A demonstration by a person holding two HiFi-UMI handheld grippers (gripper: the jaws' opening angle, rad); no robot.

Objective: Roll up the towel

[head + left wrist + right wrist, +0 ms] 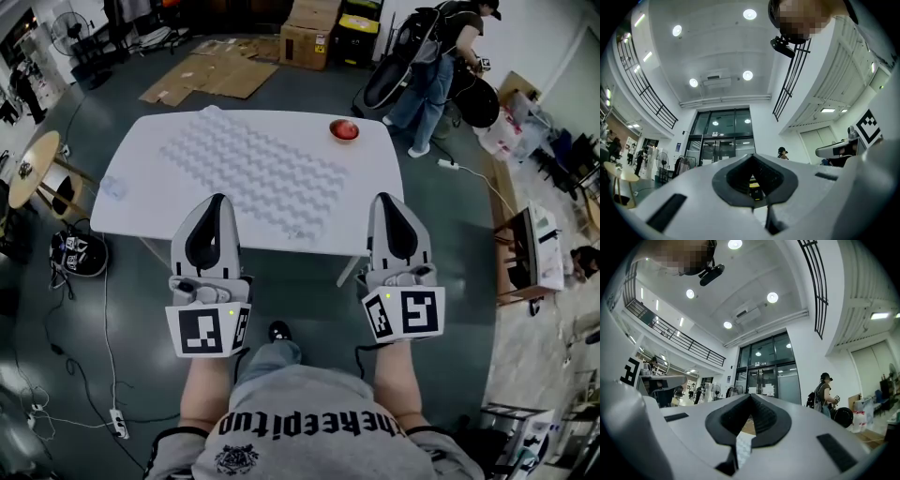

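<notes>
A white towel [253,169] with a wavy raised pattern lies spread flat on the white table [131,202], reaching the table's near edge. In the head view my left gripper [217,199] is shut and empty, its tip over the towel's near left part. My right gripper [385,199] is also shut and empty, just right of the towel's near corner, above the table's front edge. Both gripper views look up at a ceiling and glass doors past shut jaws: the left gripper [753,161] and the right gripper [751,397]. A sliver of towel [743,446] shows below the right jaws.
A red round object [344,129] sits at the table's far right corner. Beyond the table are cardboard boxes [309,33], flattened cardboard [211,73] and a person [441,56] beside a stroller. A round wooden table [33,169] stands at left, a rack [534,248] at right.
</notes>
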